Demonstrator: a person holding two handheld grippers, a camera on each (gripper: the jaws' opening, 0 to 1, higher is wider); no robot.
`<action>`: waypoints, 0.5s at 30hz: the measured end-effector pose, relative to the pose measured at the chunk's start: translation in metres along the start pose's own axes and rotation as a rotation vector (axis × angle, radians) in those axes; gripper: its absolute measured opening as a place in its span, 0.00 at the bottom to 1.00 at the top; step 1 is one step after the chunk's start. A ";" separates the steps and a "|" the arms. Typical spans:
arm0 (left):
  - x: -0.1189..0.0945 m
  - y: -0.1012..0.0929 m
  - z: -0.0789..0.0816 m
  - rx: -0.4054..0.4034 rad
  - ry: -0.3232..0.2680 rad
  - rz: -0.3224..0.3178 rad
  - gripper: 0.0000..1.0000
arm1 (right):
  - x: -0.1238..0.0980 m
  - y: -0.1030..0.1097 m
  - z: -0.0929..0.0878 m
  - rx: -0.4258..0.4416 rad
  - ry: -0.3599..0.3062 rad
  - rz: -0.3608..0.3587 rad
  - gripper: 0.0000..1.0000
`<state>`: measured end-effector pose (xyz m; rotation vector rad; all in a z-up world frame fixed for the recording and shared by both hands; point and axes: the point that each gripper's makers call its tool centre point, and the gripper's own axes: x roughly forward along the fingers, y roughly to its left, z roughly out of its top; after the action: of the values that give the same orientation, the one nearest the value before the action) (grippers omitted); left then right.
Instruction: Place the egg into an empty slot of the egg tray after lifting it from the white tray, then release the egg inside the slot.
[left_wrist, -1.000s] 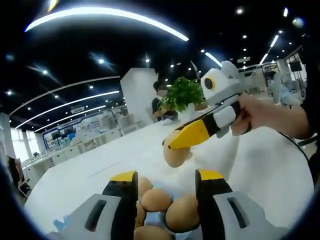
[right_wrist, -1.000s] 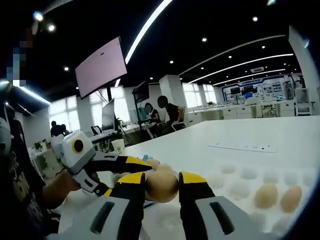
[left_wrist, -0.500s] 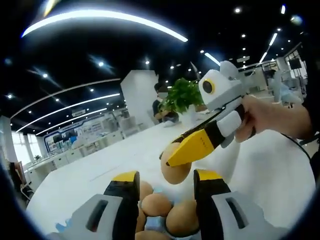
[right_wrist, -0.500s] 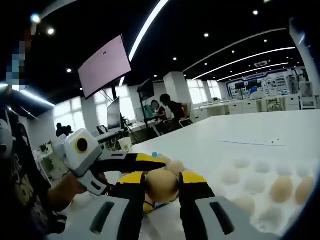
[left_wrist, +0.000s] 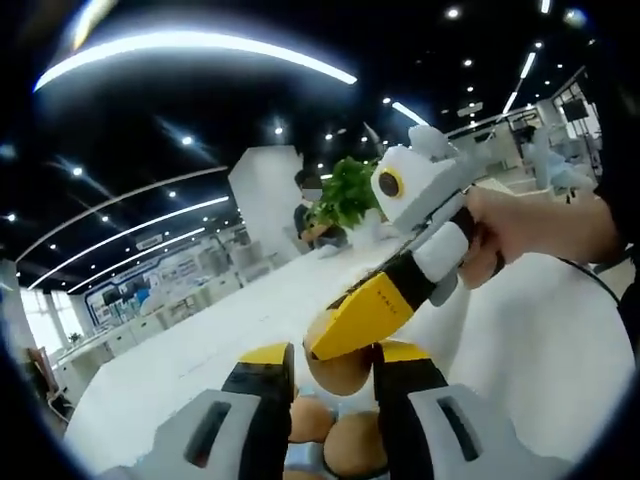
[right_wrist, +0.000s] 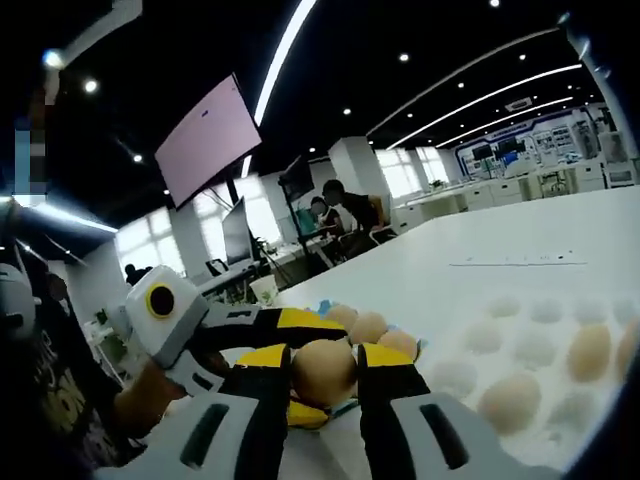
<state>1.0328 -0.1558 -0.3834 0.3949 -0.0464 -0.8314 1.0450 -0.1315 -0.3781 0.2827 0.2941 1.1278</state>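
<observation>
Right tongs (right_wrist: 323, 372), nearest in the right gripper view, are clamped on a brown egg (right_wrist: 323, 371); both yellow-tipped jaws press its sides, and its lower part is hidden by them. Egg is held in the air, above and just beside the egg tray (right_wrist: 345, 403), of which little more than a blue edge shows under a cluster of brown eggs. Left tongs (right_wrist: 290, 322) come in from the left of that view, a hand on the white-and-black body. The jaws overlap there, so the gap cannot be read.

In the left gripper view the left tongs (left_wrist: 328, 362) show a gap between the yellow tips with nothing between the pads: open. Eggs in the tray sit below them, cut off by the frame bottom; slots can't be made out. The right tongs (left_wrist: 352, 325) cross just ahead, one yellow jaw covering most of the held egg (left_wrist: 335, 368). A hand (left_wrist: 525, 228) grips the handle behind.

Farther right in the right gripper view lies the white tray (right_wrist: 545, 345), moulded dimples, matte, with a few brown eggs; its far edge is cut off. The bench (right_wrist: 470, 275) is white, smooth, long. Beyond: open office, strip ceiling lights, hanging screen (right_wrist: 205, 140), seated people, a green plant (left_wrist: 343, 195).
</observation>
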 end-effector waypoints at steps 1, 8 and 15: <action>0.000 0.002 0.000 0.009 -0.001 0.012 0.27 | 0.000 -0.001 0.000 0.010 -0.001 -0.002 0.27; 0.000 0.002 0.000 0.011 0.004 0.002 0.27 | -0.001 -0.002 0.000 0.030 0.000 0.006 0.28; -0.002 0.004 -0.001 0.008 0.015 0.001 0.27 | 0.000 0.000 0.000 0.024 -0.005 0.009 0.28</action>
<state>1.0347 -0.1519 -0.3829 0.4088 -0.0358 -0.8273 1.0452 -0.1319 -0.3780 0.3080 0.3023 1.1328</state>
